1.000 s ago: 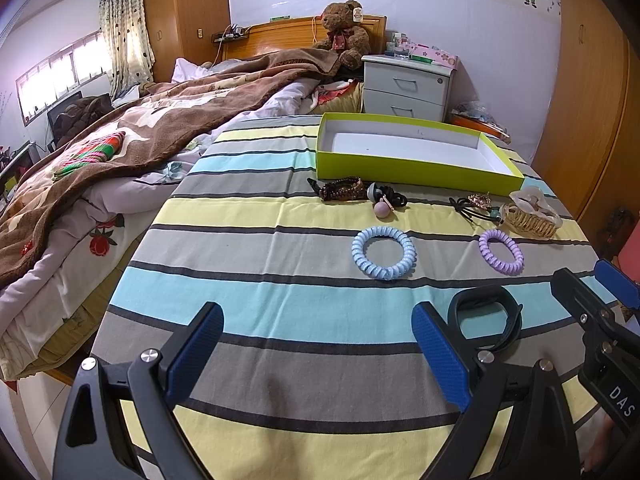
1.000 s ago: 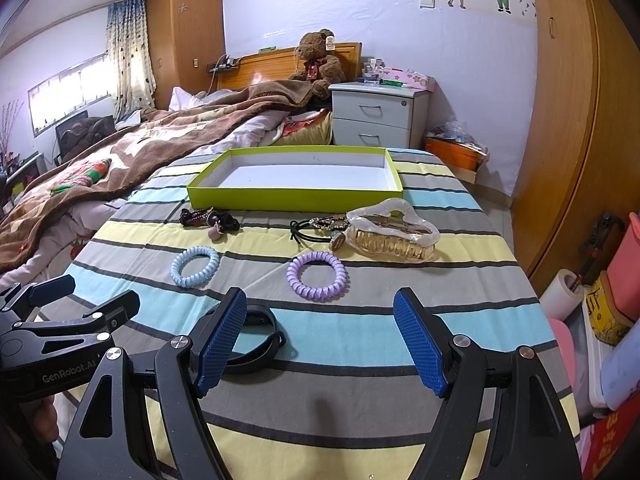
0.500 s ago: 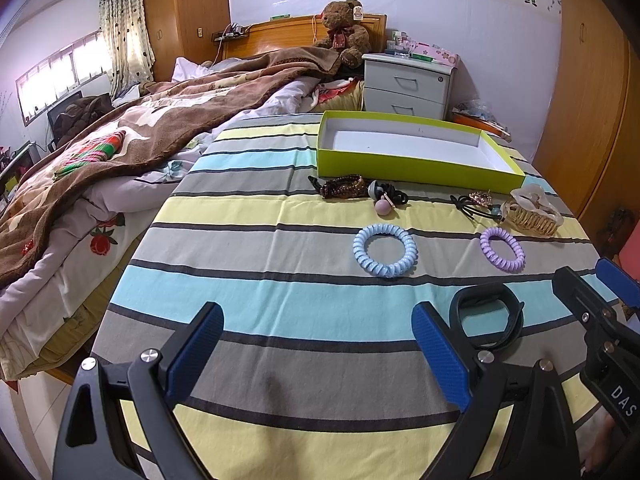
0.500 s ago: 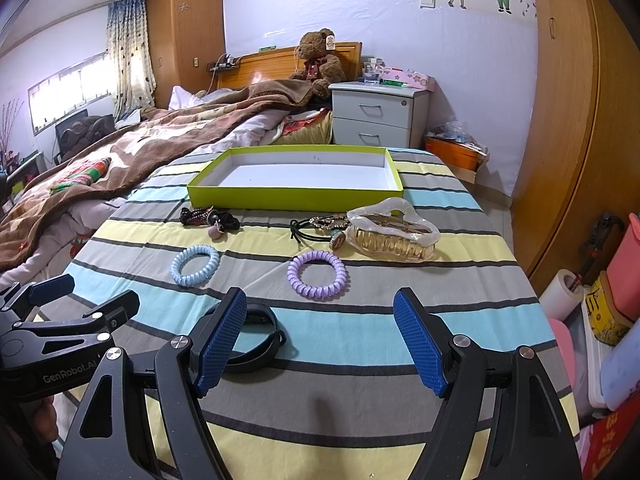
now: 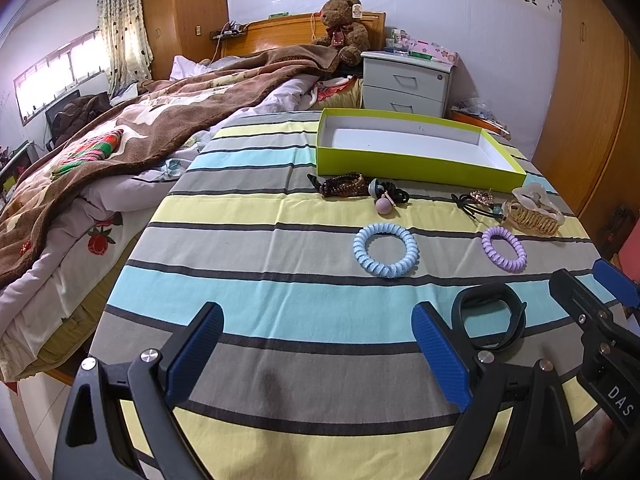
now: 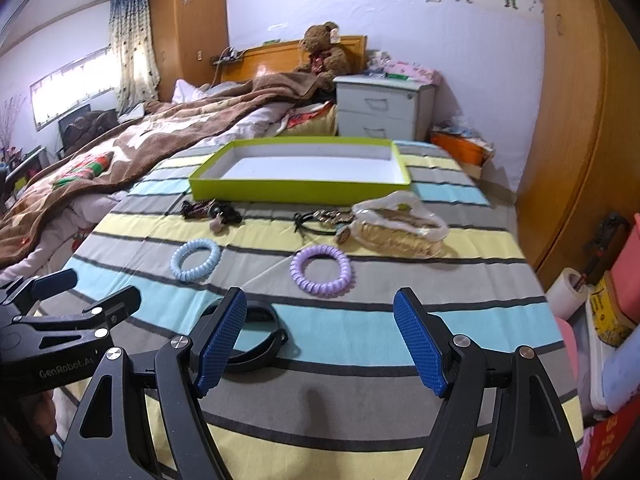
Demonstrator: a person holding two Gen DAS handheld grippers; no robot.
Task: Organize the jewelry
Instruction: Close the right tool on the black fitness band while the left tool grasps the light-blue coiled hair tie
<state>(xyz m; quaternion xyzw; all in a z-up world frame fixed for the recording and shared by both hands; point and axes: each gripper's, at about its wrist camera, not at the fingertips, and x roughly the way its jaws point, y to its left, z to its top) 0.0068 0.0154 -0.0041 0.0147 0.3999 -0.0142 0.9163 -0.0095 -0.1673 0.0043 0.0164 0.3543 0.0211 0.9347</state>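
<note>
step: we start the first pick | fingers: our left gripper (image 5: 318, 354) and right gripper (image 6: 320, 342) both spread, holding nothing | target: black band (image 6: 256, 338) near table (image 6: 360, 420) edge, beside right gripper's left finger, nearer it | green box (image 6: 298, 192) far

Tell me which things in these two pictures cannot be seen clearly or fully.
1. Black band: in the right wrist view, the right gripper's own finger covers its left part.
2. Dark hair ties before the green box: right wrist view, motion blur; single pieces cannot be told apart.
3. Crown-shaped ornament: left wrist view, too small for detail.
4. Left gripper: right wrist view, cut by the left edge.
</note>
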